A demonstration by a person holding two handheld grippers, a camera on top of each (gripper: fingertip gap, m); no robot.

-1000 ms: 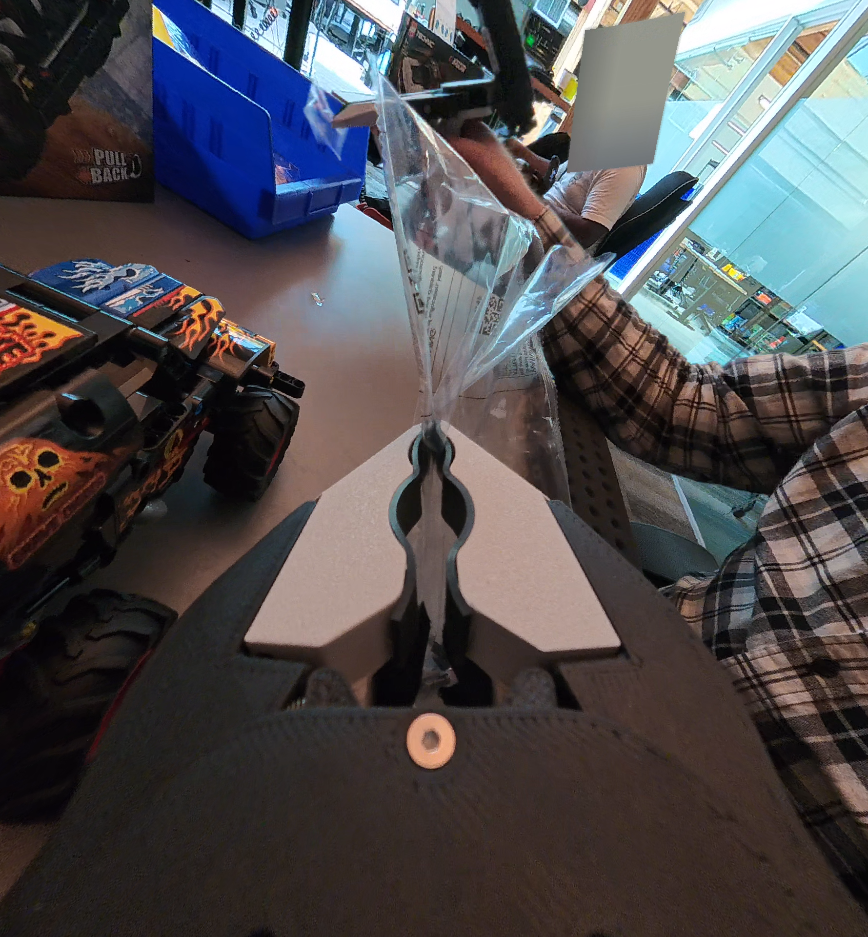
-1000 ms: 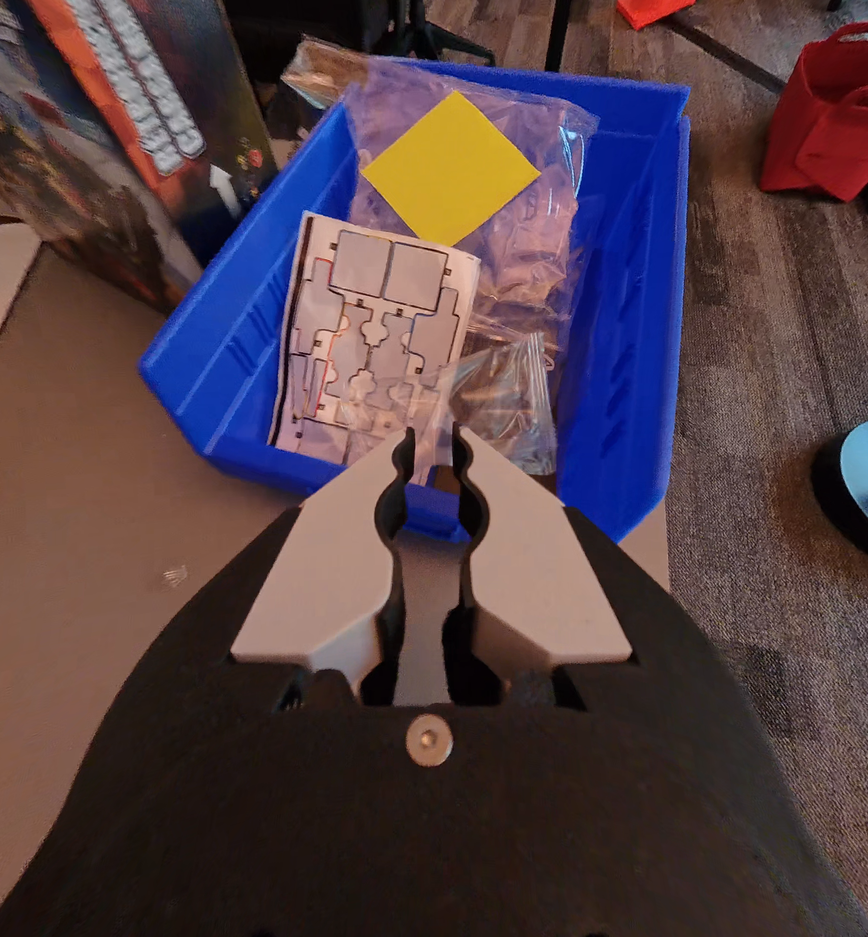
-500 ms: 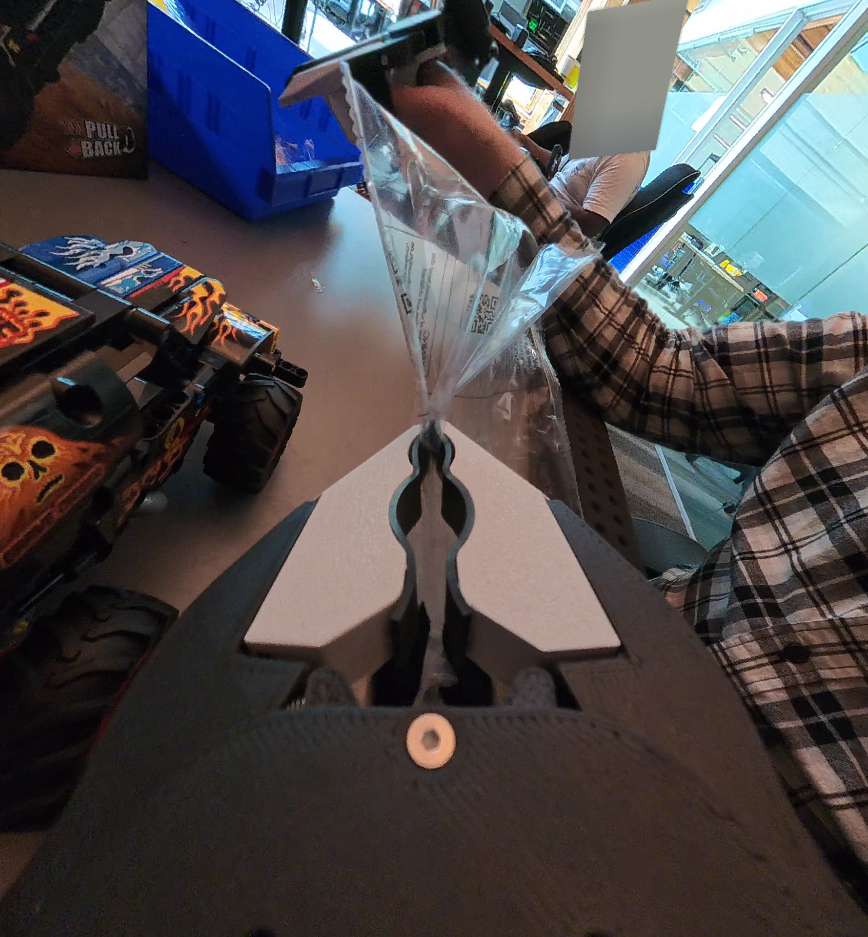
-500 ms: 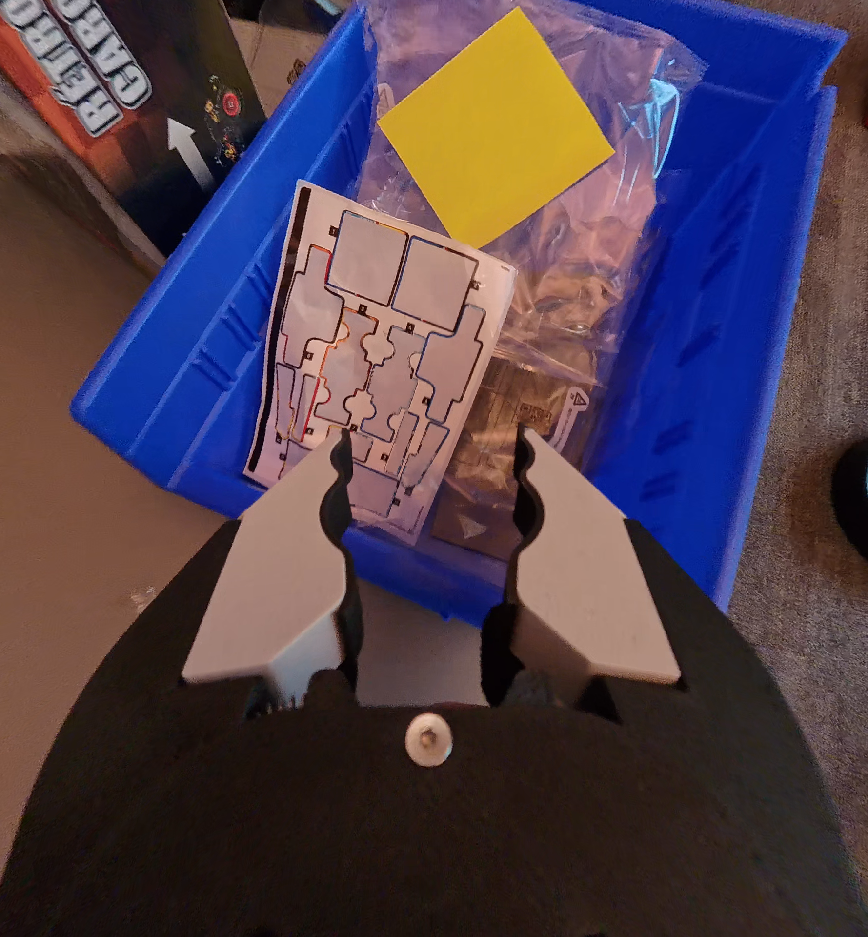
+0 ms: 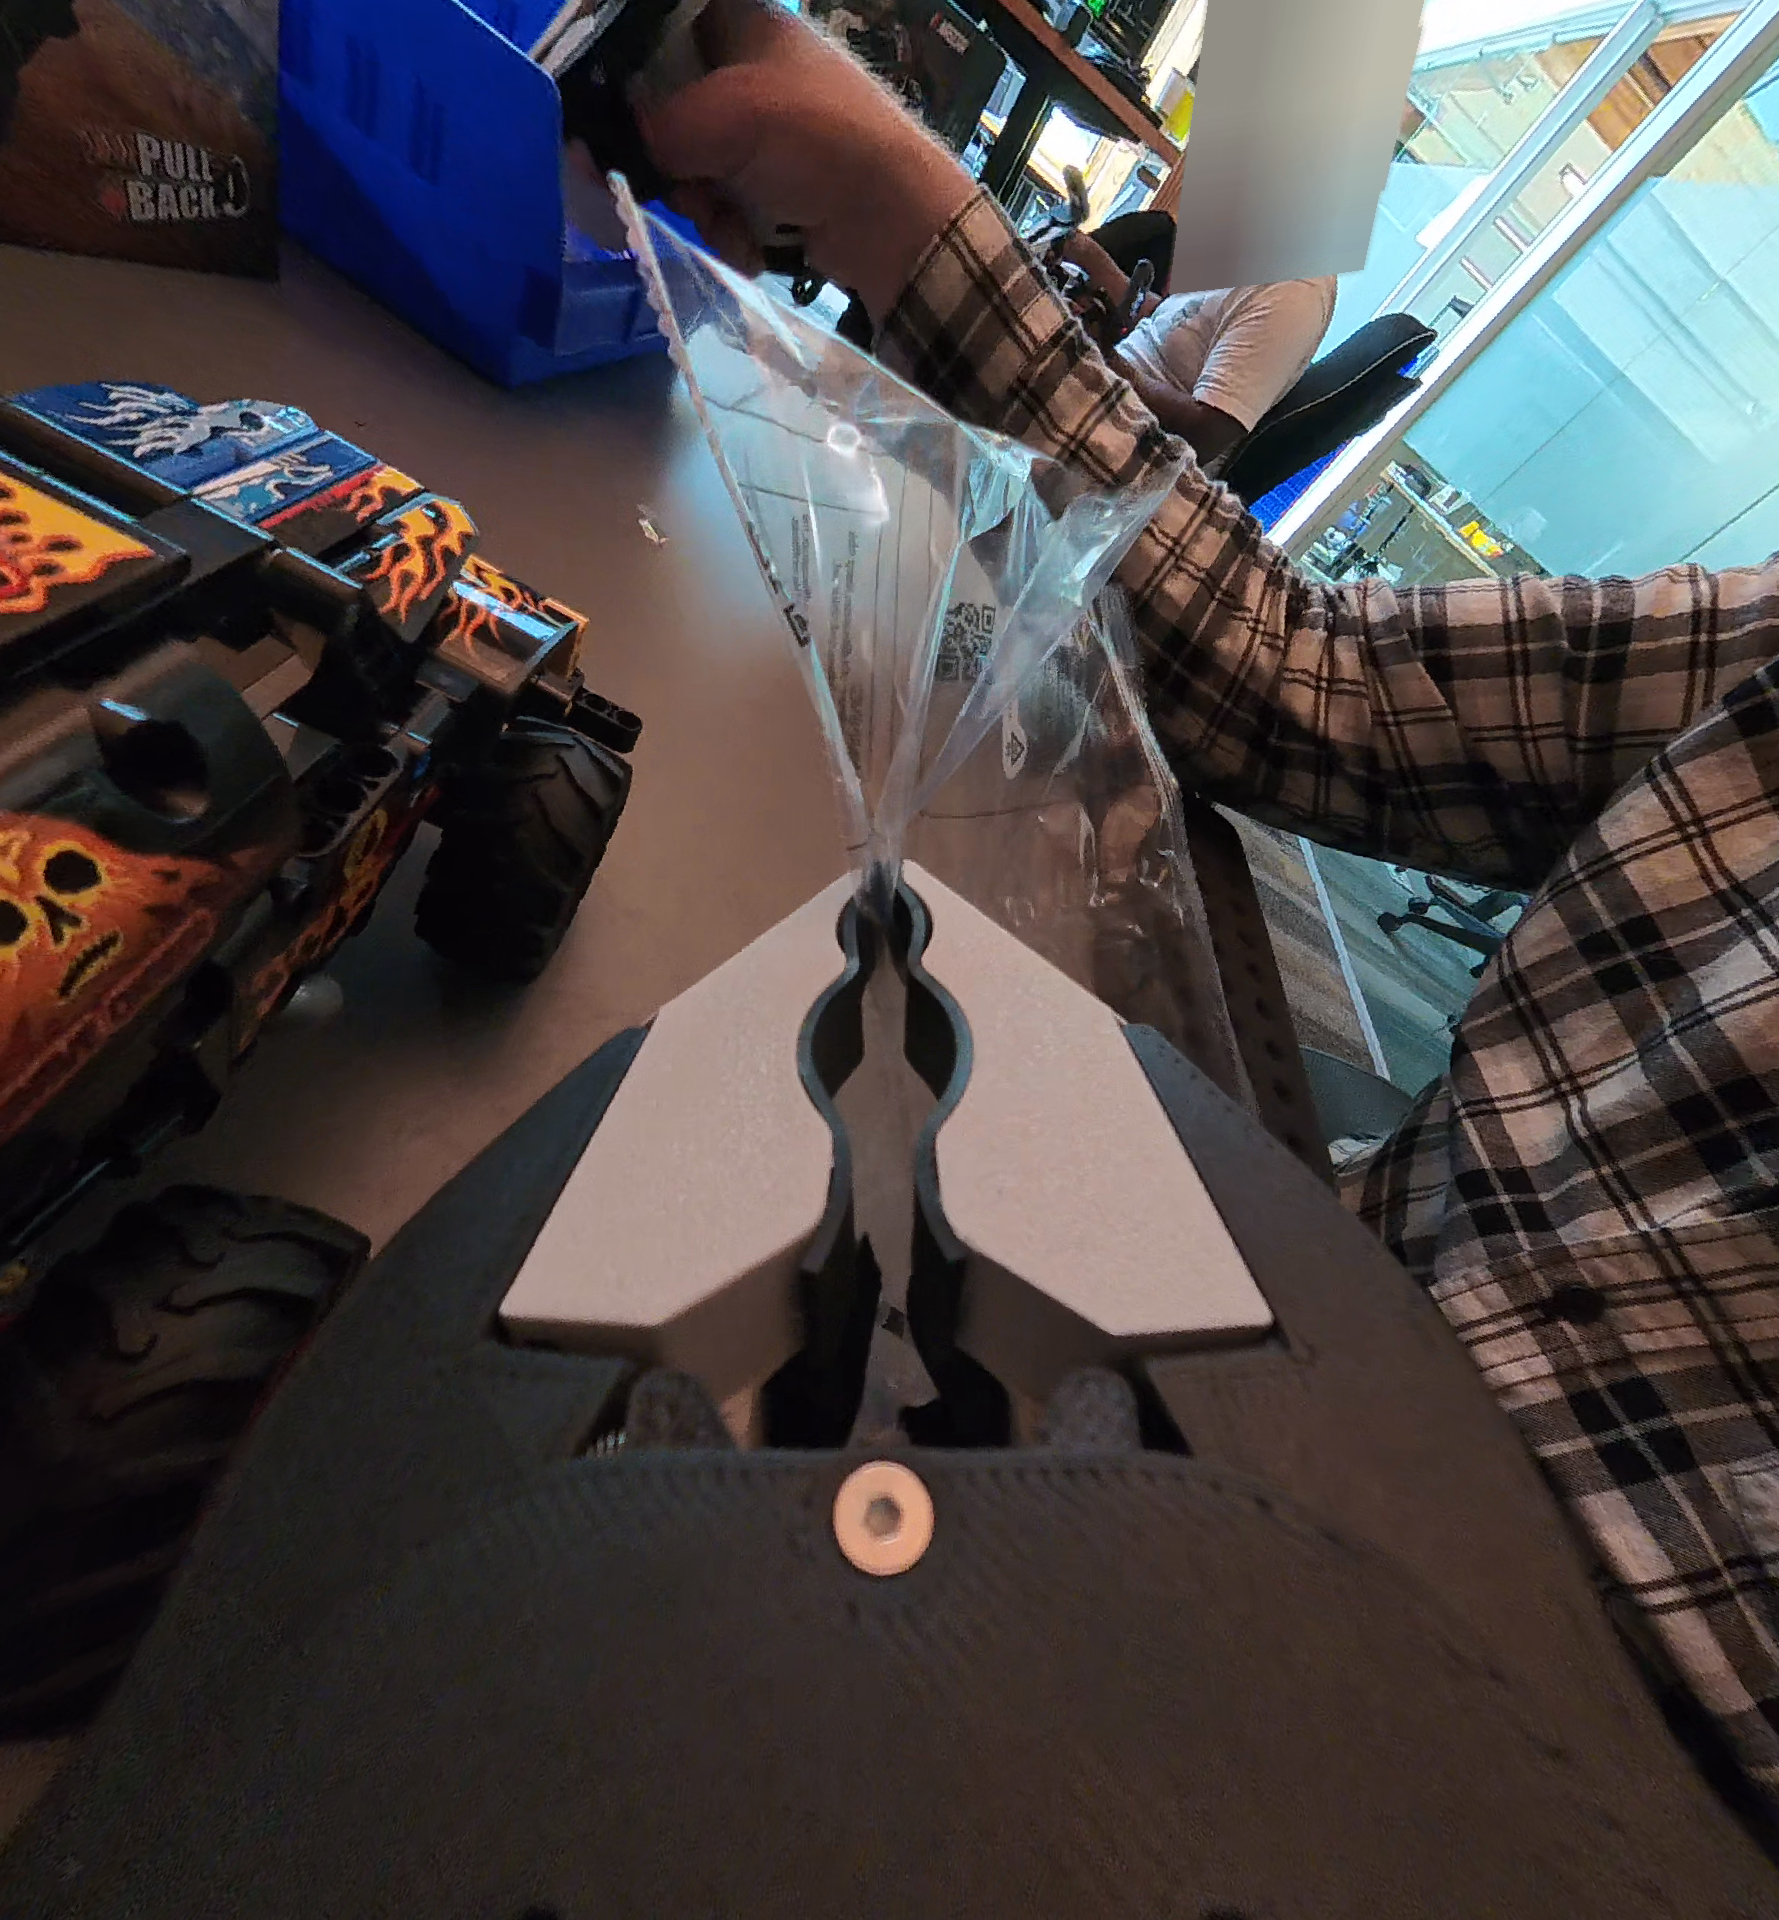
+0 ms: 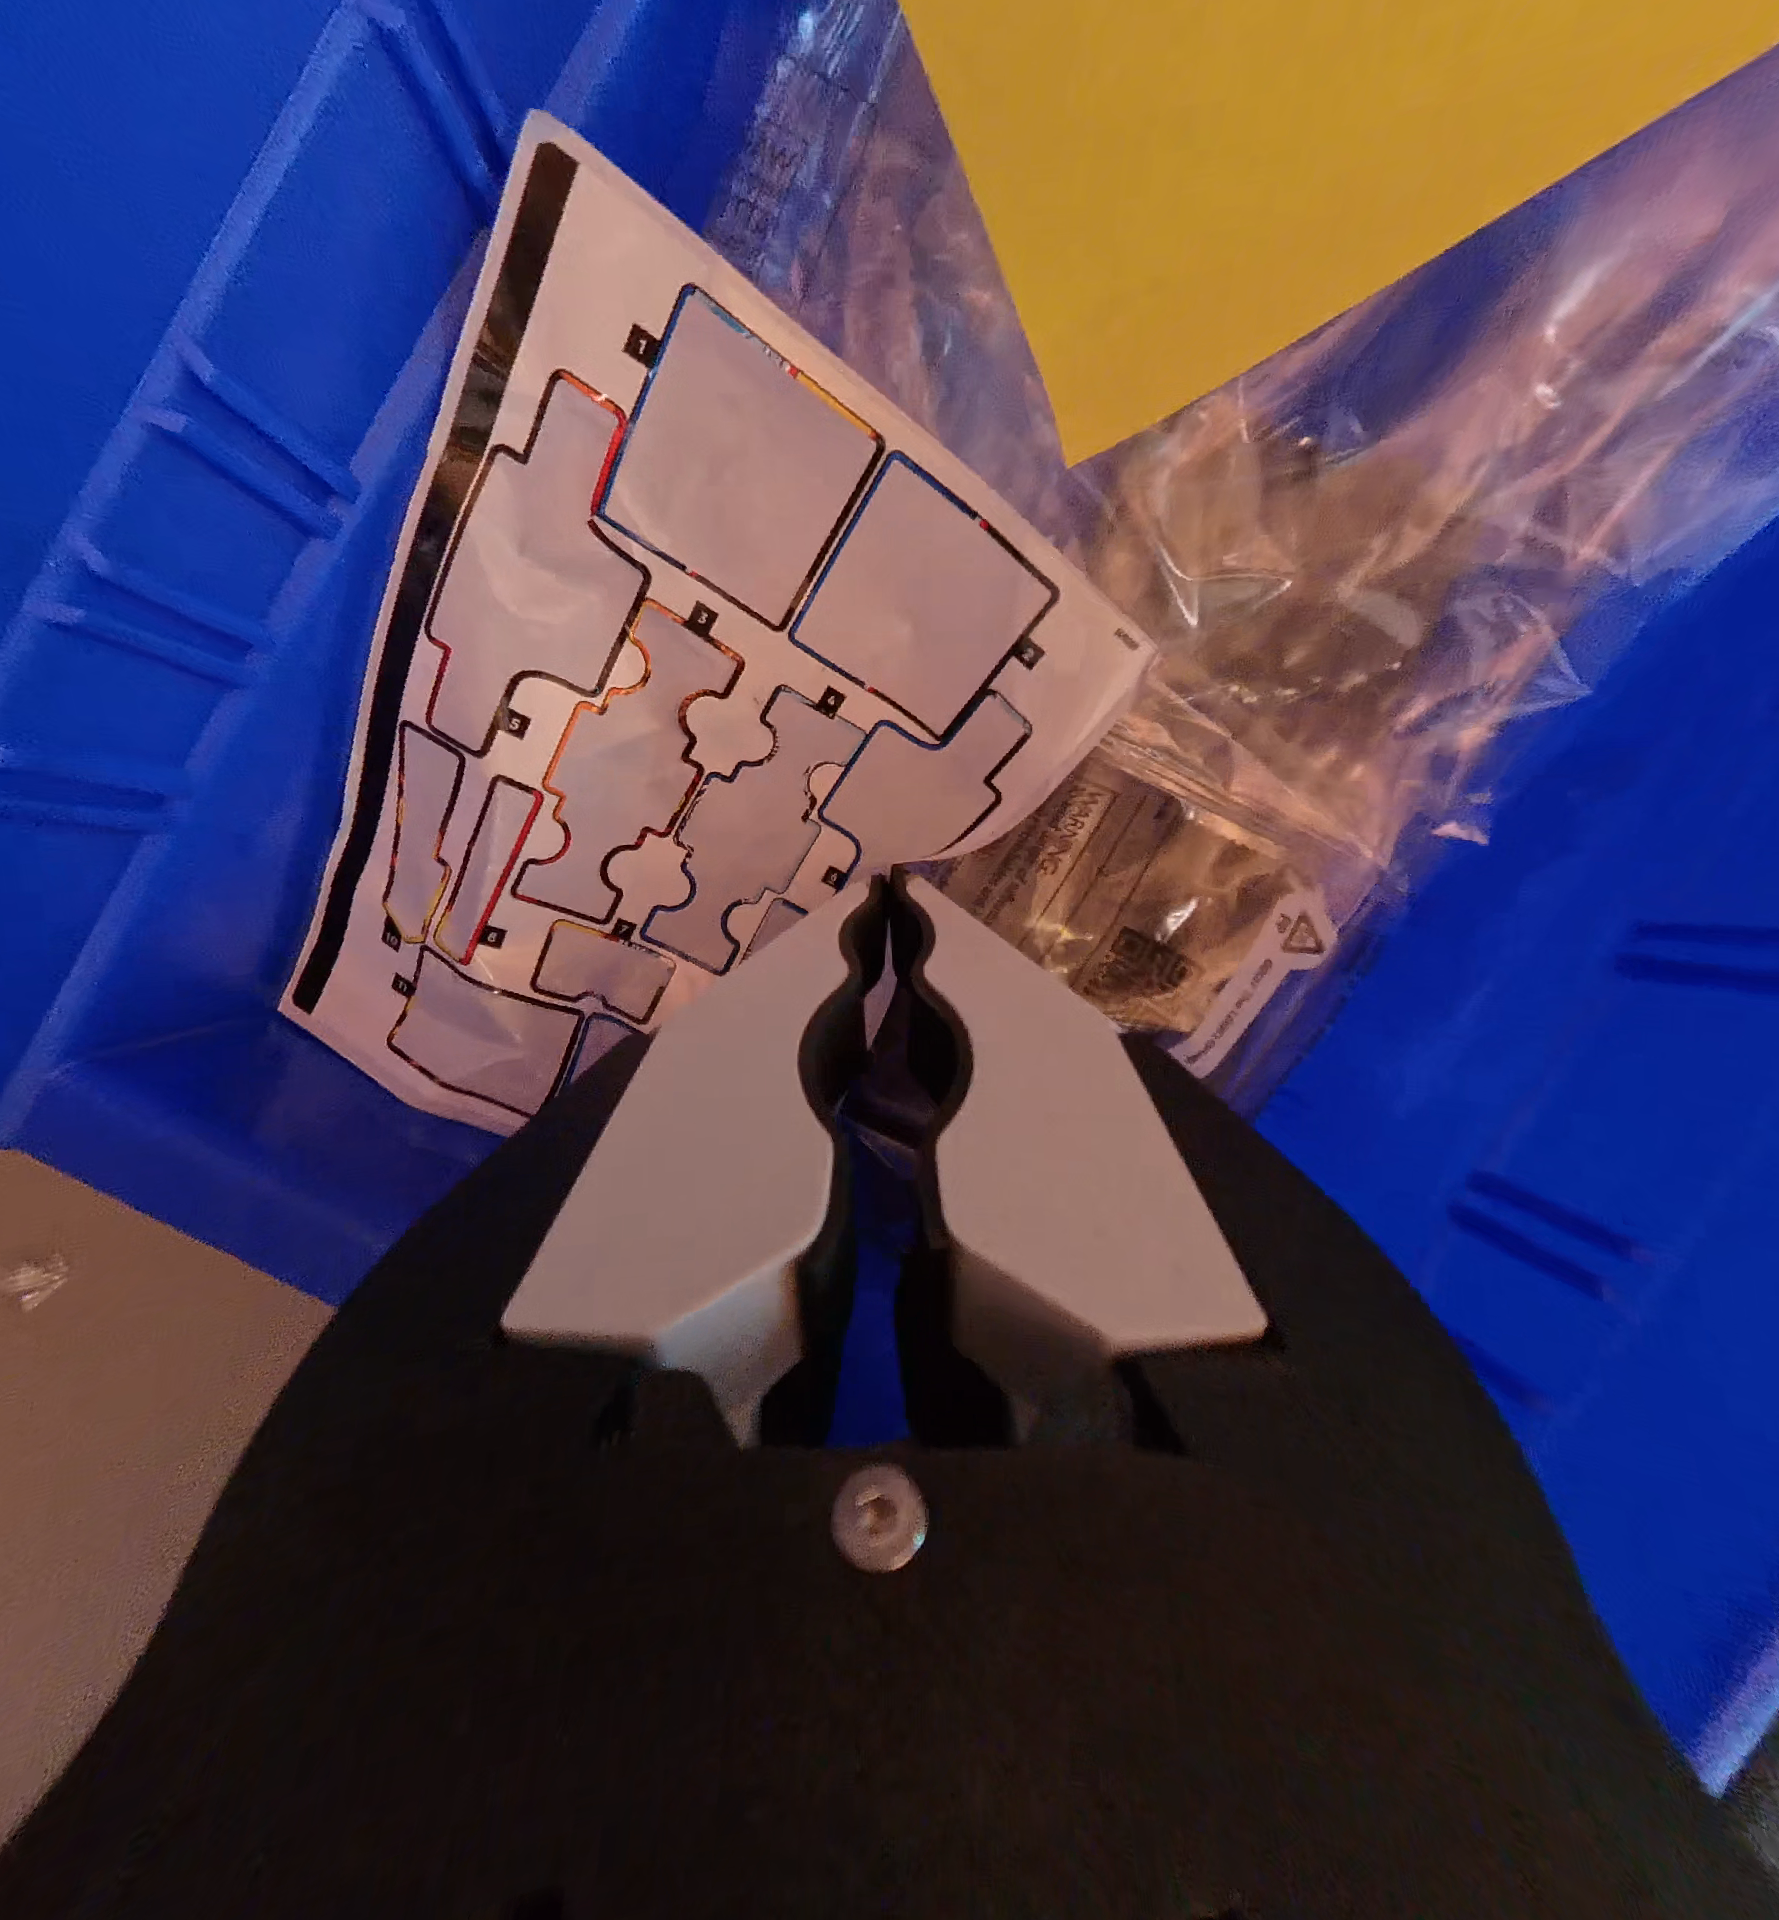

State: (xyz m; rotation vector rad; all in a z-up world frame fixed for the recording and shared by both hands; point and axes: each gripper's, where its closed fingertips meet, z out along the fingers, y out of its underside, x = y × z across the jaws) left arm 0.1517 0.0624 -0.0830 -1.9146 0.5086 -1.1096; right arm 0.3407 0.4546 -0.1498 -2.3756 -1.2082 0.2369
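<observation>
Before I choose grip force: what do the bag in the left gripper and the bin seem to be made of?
Bag: thin clear plastic film, glossy; it creases, glints, and shows the sleeve through it. It is pinched in the left gripper.
Bin: rigid blue moulded plastic, slight sheen, with raised ribs on its walls.

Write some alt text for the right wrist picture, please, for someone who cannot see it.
The right gripper, its grey fingers closed, reaches into a blue bin at the lower edge of a used sticker sheet. Beside the sheet lie clear plastic bags, one carrying a yellow square. A patch of brown table shows at lower left.
</observation>
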